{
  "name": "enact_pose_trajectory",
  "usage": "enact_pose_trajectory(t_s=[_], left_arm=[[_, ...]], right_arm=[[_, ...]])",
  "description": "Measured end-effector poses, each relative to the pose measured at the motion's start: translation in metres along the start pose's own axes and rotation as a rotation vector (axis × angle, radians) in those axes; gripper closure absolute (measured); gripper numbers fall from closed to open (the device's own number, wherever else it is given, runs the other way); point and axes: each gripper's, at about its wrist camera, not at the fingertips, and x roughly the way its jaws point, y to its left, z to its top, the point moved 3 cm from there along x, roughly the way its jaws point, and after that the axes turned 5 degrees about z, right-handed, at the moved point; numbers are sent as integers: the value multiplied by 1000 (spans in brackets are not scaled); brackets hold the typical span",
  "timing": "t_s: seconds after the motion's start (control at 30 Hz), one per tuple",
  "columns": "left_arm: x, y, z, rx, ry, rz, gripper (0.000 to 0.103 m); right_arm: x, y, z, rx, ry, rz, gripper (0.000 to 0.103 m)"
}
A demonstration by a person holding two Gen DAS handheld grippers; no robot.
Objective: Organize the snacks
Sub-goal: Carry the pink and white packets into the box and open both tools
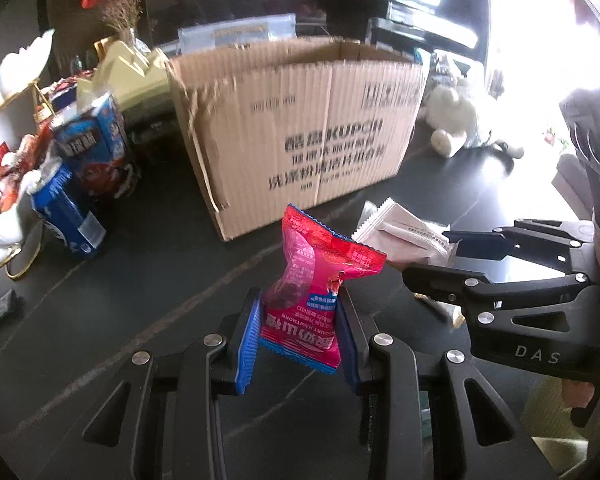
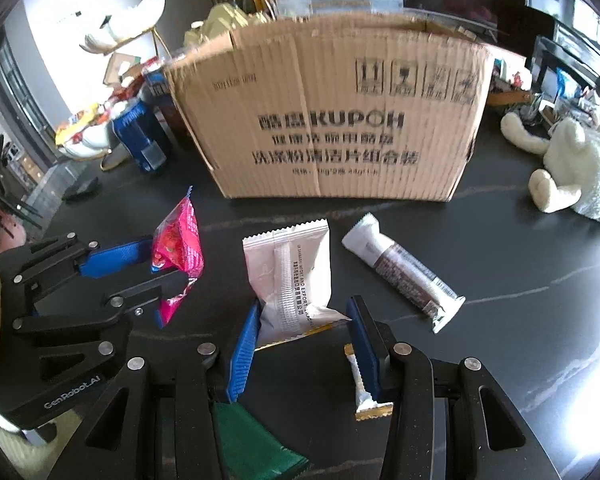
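My left gripper (image 1: 298, 338) is shut on a red snack packet (image 1: 320, 276) and holds it up in front of the open cardboard box (image 1: 300, 132). The same packet (image 2: 178, 244) shows at the left of the right wrist view. My right gripper (image 2: 304, 342) is shut on a white snack packet (image 2: 290, 272), with its blue pads pressed on the packet's near end. The right gripper (image 1: 440, 258) also shows at the right of the left wrist view, holding the white packet (image 1: 400, 234). The box (image 2: 332, 120) stands just behind both.
A brown and white bar (image 2: 404, 270), a small gold-edged sachet (image 2: 366, 390) and a green packet (image 2: 252, 440) lie on the dark table (image 2: 520, 300). Blue snack cartons (image 1: 96, 148) and a white tiered stand (image 1: 4, 184) stand left of the box. A white plush toy (image 2: 572, 168) lies at the right.
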Motion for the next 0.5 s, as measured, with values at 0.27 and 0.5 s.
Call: enact_pose_trajectory(t_s=[0.27,0.5], left_arm=[[-35,-3,19,-31,-76,13,68],[-62,-6,39,-55,-143,15,68]], right_arm=[[-37,4,17,9,-100,-1,58],[-65,6,33,13,-177,-3,57]])
